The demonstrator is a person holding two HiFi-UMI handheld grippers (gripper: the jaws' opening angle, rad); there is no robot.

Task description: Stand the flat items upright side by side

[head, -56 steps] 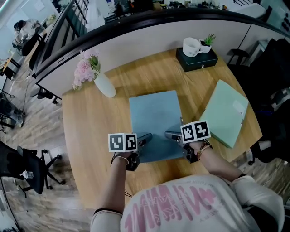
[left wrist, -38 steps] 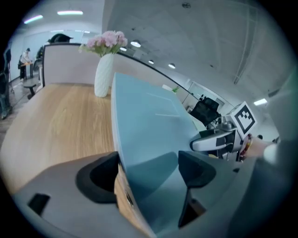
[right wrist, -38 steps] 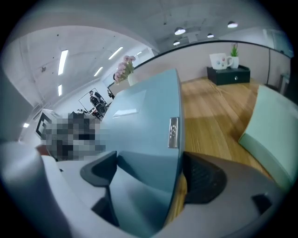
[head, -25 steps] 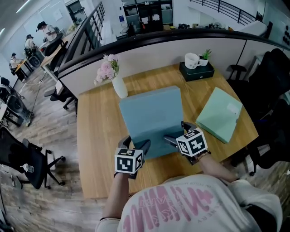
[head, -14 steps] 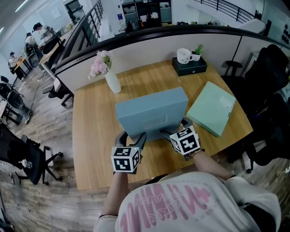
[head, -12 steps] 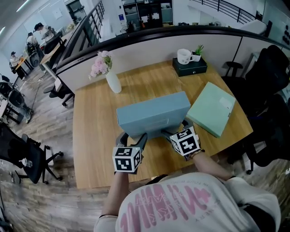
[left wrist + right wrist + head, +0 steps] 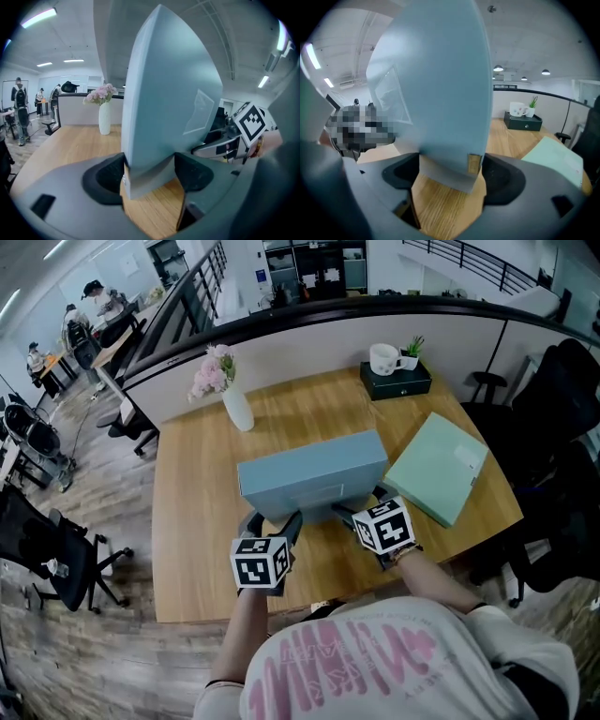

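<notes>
On the wooden table [image 7: 187,493], left hand-held gripper [image 7: 272,522] and right hand-held gripper [image 7: 361,505], just tightening, grip the blue folder [image 7: 314,474].

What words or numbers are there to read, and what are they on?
Nothing reads clearly.
Shirt: pink letters, cut off, unreadable.
Mug: print too small.
Cubes: square patterns, no words.
Blue wall sign: too small.

Pale shirt [image 7: 394,662] (big pink lettering)
</notes>
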